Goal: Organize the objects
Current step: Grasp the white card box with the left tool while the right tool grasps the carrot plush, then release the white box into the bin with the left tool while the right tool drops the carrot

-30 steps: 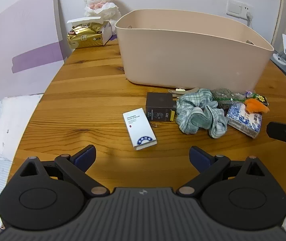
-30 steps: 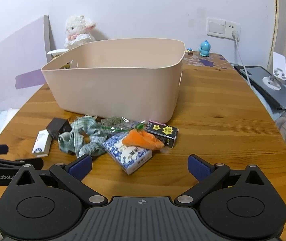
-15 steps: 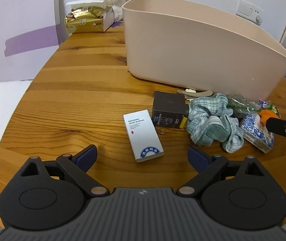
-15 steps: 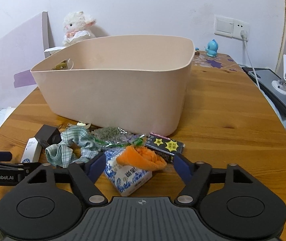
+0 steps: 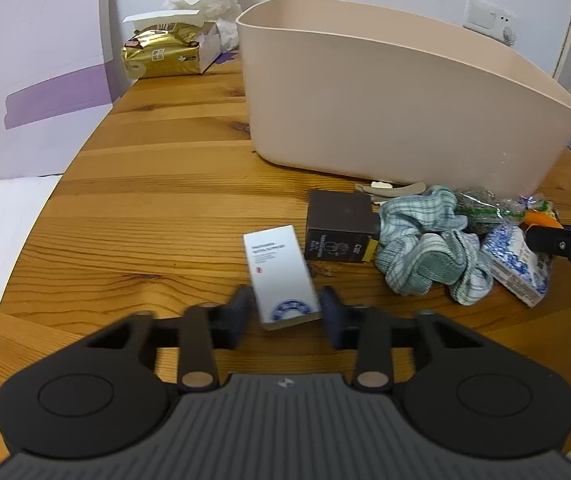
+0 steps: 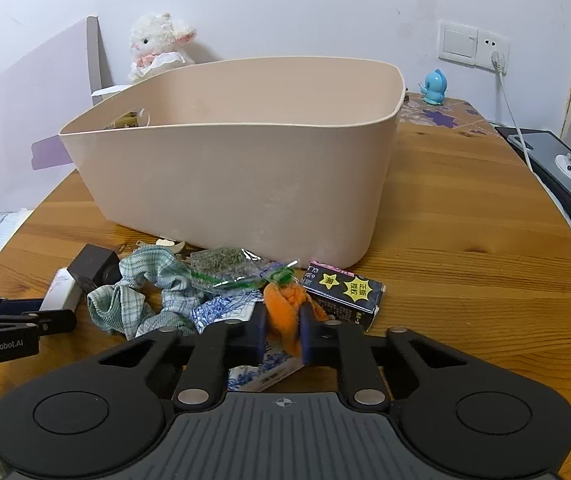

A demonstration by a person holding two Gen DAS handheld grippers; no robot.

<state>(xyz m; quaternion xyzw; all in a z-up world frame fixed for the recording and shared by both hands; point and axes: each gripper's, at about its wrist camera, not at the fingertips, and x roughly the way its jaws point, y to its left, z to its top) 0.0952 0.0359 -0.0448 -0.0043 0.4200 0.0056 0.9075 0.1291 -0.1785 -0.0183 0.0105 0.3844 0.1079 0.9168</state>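
The table [image 5: 173,184] is varnished wood with visible grain, a little glossy. The beige bin [image 6: 245,176] is smooth matt plastic. The checked scrunchie [image 5: 429,248] is soft cloth, the orange carrot toy [image 6: 285,308] is fuzzy plush, the white box [image 5: 281,272] is smooth cardboard, the gold packet [image 5: 161,54] is shiny foil

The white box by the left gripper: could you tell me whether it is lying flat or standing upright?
Lying flat. The white box rests on its broad face on the table, printed side up, between the left gripper's fingers.
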